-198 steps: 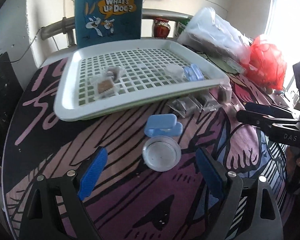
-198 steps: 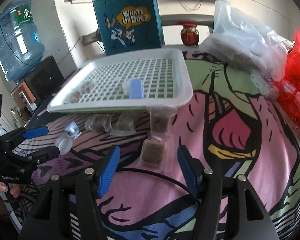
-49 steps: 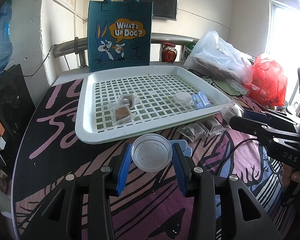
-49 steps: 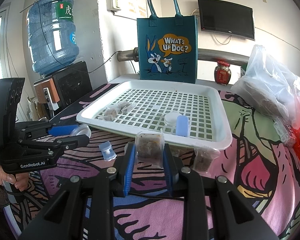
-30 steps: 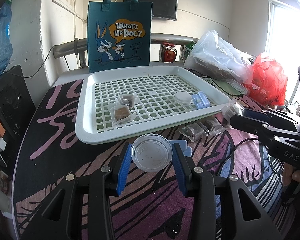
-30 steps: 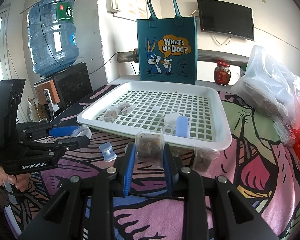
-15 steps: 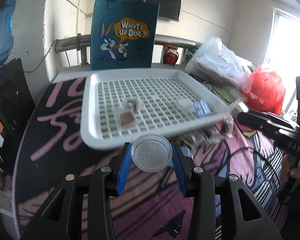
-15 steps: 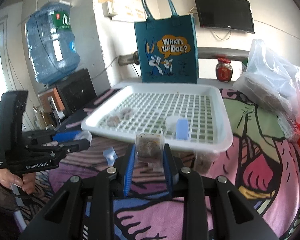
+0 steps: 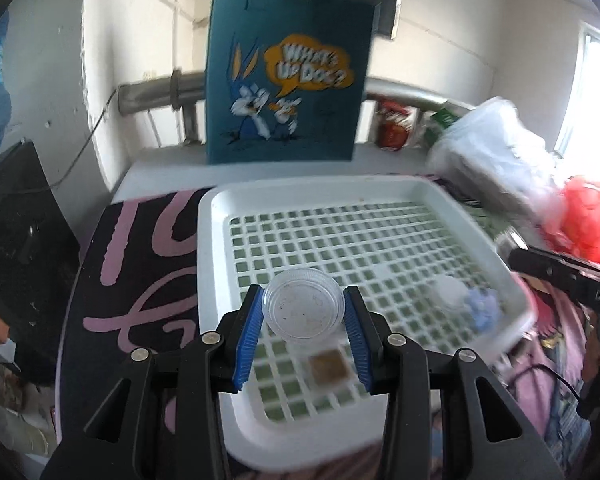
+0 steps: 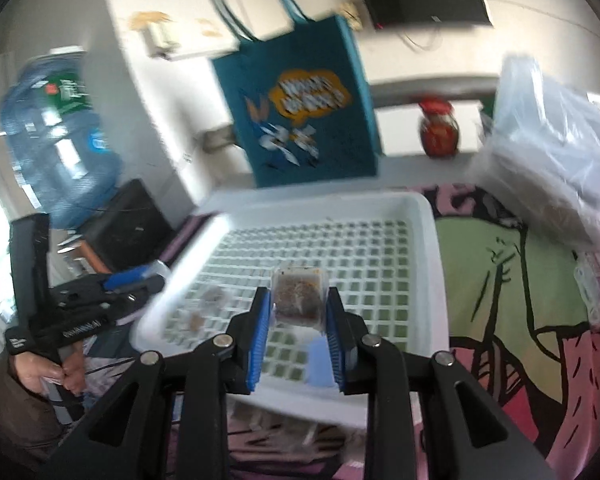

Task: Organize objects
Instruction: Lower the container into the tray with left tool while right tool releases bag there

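Note:
My left gripper (image 9: 303, 312) is shut on a clear round plastic cup (image 9: 303, 309) and holds it above the near left part of the white grid tray (image 9: 380, 192). Below it a brown snack packet (image 9: 329, 366) lies on the grid. A white lid (image 9: 448, 291) and a blue clip (image 9: 482, 307) lie at the tray's right side. My right gripper (image 10: 298, 308) is shut on a clear packet of brown snack (image 10: 299, 296), held over the tray (image 10: 424, 208). The left gripper (image 10: 136, 280) shows at the tray's left edge.
A teal cartoon tote bag (image 9: 288, 84) stands behind the tray. A red jar (image 10: 439, 130), a clear plastic bag (image 10: 556, 152) and a red bag (image 9: 584, 216) crowd the right. A water bottle (image 10: 56, 132) and a black box (image 10: 128, 224) stand left. Loose packets (image 10: 284, 432) lie before the tray.
Both grippers have moved forward and slightly up, from in front of the tray to over it, each still gripping its item. The right one has rolled, tilting its view.

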Motion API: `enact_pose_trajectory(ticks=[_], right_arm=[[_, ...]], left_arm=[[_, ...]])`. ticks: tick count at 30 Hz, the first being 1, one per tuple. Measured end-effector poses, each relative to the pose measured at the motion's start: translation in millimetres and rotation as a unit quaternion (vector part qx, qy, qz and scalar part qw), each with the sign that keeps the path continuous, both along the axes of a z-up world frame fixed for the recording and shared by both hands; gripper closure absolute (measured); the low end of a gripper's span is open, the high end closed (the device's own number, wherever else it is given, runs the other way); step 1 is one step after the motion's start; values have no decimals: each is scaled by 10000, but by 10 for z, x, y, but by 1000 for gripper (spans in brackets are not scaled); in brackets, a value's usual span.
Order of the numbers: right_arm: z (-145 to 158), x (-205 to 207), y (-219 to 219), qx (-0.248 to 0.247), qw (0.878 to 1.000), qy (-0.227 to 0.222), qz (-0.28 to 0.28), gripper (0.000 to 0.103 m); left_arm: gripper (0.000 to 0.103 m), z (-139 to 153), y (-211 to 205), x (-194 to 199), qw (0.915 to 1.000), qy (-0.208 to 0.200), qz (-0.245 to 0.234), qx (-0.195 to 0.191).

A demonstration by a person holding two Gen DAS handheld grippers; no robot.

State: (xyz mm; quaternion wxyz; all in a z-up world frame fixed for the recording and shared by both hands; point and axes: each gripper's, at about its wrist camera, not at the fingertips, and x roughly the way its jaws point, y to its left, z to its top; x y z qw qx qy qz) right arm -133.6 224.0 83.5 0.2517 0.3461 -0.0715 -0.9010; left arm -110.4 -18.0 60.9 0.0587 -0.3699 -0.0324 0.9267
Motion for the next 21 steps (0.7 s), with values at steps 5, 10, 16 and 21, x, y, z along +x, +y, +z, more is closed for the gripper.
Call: enact_pose_trajectory(ticks=[5,10,16,21], right_arm=[[-309,-289,25,422,9980,-369,-282,77],[-436,-356,26,649,9963,-433,-361,75],[-346,-298,95,491,9967,-421,-494,59],[51,10,263,123,9983,122,-563,57]], left_arm=[[63,-255,-63,-190,9993,-324,201,54],[63,-304,-64,-198,9993,-307,178,81],[35,-146,-63,-102,9997,-111,121,194],[27,206,-152,202,9986,401,212,273]])
